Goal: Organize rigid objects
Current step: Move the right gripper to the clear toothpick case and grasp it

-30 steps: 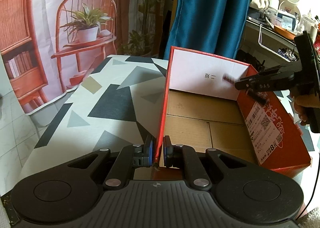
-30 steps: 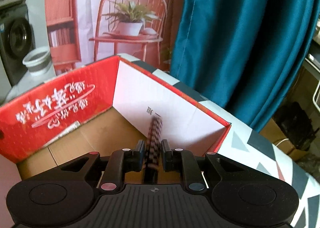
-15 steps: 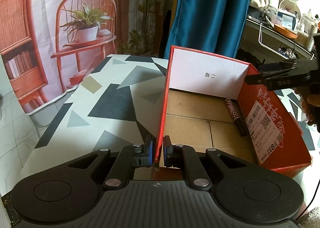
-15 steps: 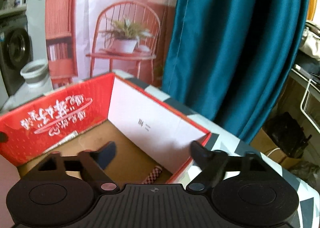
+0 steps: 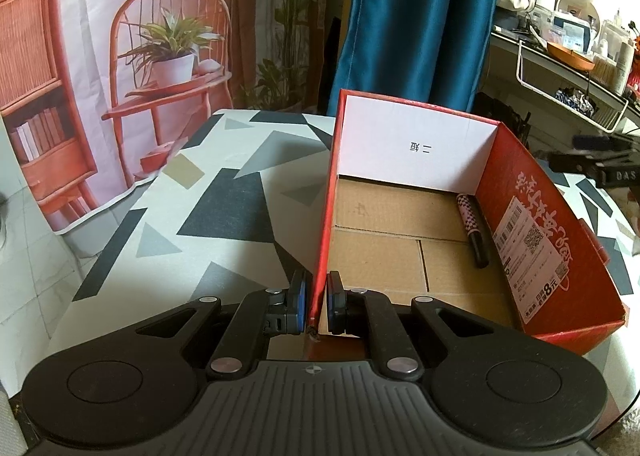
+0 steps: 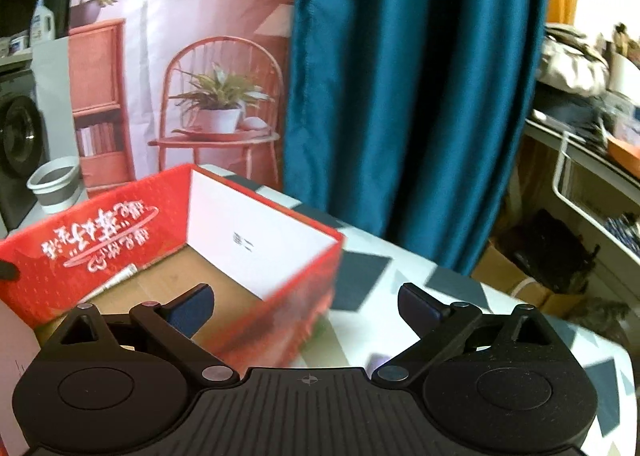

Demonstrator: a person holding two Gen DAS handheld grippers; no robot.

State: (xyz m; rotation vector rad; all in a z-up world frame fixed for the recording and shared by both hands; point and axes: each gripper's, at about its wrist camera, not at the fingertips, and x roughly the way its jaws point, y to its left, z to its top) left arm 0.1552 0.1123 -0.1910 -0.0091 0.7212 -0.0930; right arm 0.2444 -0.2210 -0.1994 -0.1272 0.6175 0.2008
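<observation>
My right tool [image 6: 306,306], now wide open and empty, has dropped the pen [image 5: 473,229] into the box [image 5: 516,192], whose wall my left tool [image 5: 314,304] still pinches.

A teal curtain [image 5: 416,16] hangs beside a printed backdrop [image 5: 132,36] of a chair and potted plant. A cluttered shelf [image 5: 568,44] stands at right; a geometric tablecloth [image 5: 208,216] covers the table

Left gripper [image 5: 314,302] fingers pinched nearly together, right gripper [image 6: 306,302] fingers spread wide
</observation>
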